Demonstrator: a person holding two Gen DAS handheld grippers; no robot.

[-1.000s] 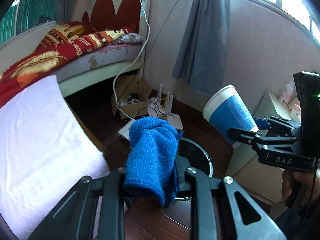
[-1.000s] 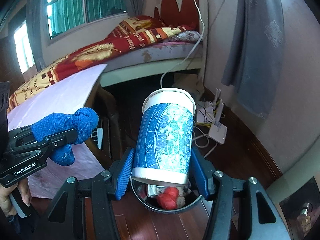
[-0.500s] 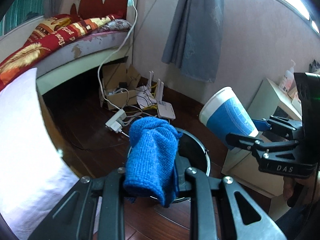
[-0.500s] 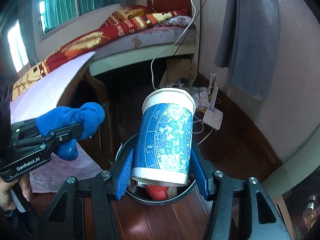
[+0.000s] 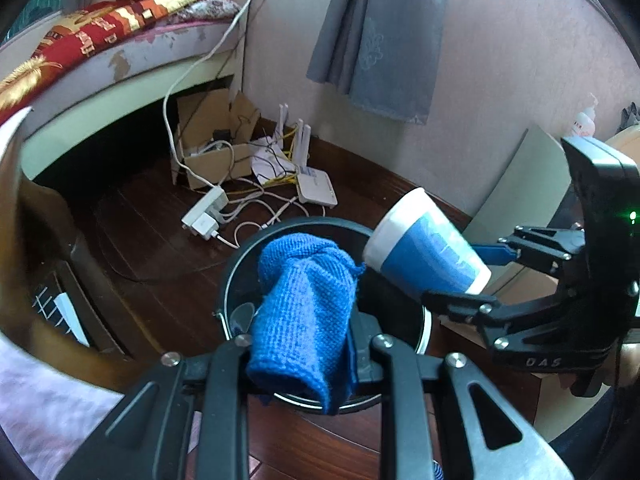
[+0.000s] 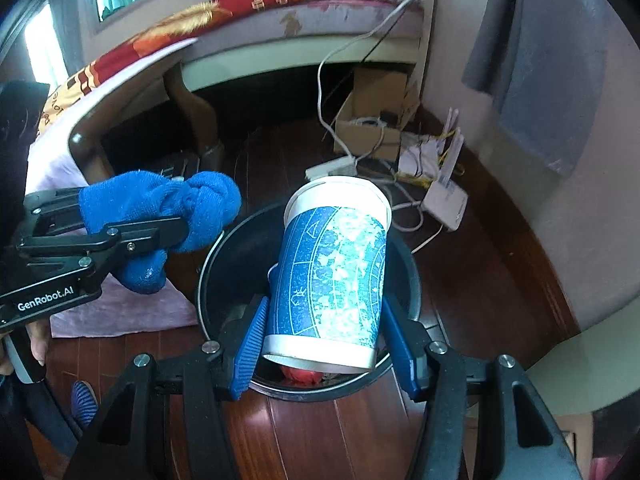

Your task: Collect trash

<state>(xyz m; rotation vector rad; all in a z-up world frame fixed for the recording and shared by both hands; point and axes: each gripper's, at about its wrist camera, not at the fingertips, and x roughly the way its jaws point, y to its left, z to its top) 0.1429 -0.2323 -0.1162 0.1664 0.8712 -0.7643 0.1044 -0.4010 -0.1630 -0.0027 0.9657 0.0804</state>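
— While both grippers hang over the floor, what is each one holding?

— The left gripper (image 5: 304, 344) has its fingers clamped tight on a bunched blue cloth (image 5: 306, 304). The right gripper (image 6: 324, 340) has its blue-padded fingers pressed against both sides of a blue and white paper cup (image 6: 332, 276).

— Where are those two things?

— Both are above a round black trash bin (image 6: 404, 280) standing on a dark wooden floor (image 6: 480, 264). The cup tilts, its wide mouth pointing away from the gripper. The cloth is beside it, at the bin's near rim.

— Is anything in the bin?

— Something red (image 6: 302, 374) shows under the cup's base; what it is cannot be told.

— What else is nearby?

— A bed (image 5: 132, 40), a cardboard box (image 5: 212, 152) with tangled cables, a white router (image 5: 316, 188), and a grey curtain (image 5: 380, 40).
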